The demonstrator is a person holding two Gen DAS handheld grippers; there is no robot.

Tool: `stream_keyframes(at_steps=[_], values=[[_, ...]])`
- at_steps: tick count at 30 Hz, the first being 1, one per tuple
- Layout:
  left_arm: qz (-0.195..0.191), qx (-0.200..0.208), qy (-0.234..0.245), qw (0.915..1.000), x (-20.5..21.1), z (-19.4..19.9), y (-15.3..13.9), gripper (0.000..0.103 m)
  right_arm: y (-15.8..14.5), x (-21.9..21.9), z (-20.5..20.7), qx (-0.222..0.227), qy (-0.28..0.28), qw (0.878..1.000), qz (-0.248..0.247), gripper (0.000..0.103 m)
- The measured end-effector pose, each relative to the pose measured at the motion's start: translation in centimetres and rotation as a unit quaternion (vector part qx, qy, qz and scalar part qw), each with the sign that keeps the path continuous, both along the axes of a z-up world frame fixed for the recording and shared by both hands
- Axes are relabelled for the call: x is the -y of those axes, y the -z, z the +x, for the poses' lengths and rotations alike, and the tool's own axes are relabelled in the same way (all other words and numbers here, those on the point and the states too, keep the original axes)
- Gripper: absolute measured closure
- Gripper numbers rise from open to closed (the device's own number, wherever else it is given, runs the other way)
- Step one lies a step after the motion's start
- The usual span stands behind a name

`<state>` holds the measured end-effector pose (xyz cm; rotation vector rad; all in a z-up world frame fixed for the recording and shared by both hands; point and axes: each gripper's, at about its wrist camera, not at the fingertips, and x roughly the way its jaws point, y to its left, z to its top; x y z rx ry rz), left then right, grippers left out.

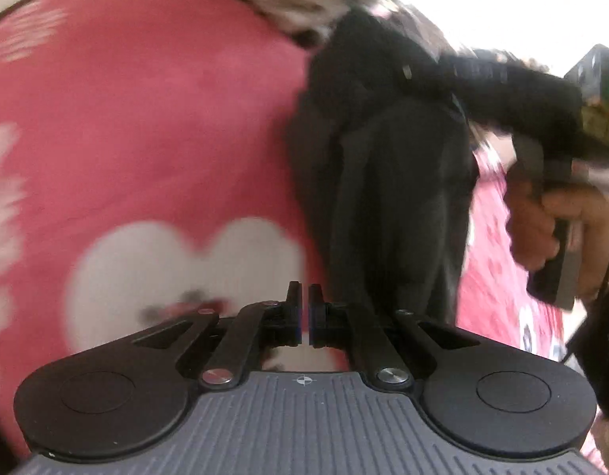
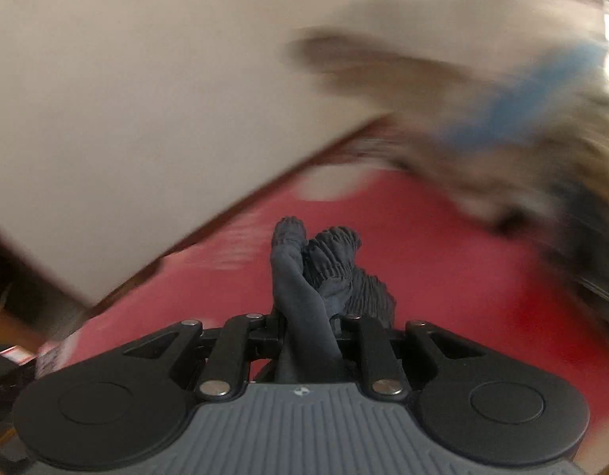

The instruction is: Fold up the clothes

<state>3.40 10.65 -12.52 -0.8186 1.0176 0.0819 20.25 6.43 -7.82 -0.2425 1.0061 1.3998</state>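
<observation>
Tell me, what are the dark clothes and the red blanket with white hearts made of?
The dark garment looks like soft knitted fabric, maybe cotton: matte, with a gathered, ribbed cuff bunched in the right gripper. The red blanket looks like fuzzy fleece or plush: dull, no shine, soft-edged white hearts. Blur leaves both uncertain.

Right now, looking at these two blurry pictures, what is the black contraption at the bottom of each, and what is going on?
Each picture comes from a camera mounted on a hand-held claw; there is no robot, a person carries one in each hand. The left claw is shut with nothing visible between its fingers. From its camera you also see the person's right hand gripping the other tool, with a dark garment hanging from it. The right claw pinches a bunched, ribbed edge of that garment. Underneath lies a pink blanket with white hearts. The blur comes from fast movement.
</observation>
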Motion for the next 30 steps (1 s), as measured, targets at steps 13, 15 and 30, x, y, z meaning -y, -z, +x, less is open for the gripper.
stream_keyframes(at_steps=[13, 15, 30], values=[[0.067, 0.03, -0.01, 0.9972, -11.8, -10.6, -4.4, 0.1, -0.8, -11.5, -8.6, 0.076, -0.239, 0.968, -0.026, 0.073], [0.084, 0.016, -0.015, 0.9962, -12.9, -11.5, -4.4, 0.098, 1.8, -12.9, -8.1, 0.132, -0.206, 0.967, -0.074, 0.065], [0.102, 0.008, 0.012, 0.9947, -19.1, -6.2, -2.3, 0.058, -2.9, 5.5, -4.8, 0.102, 0.236, 0.966, 0.022, 0.035]])
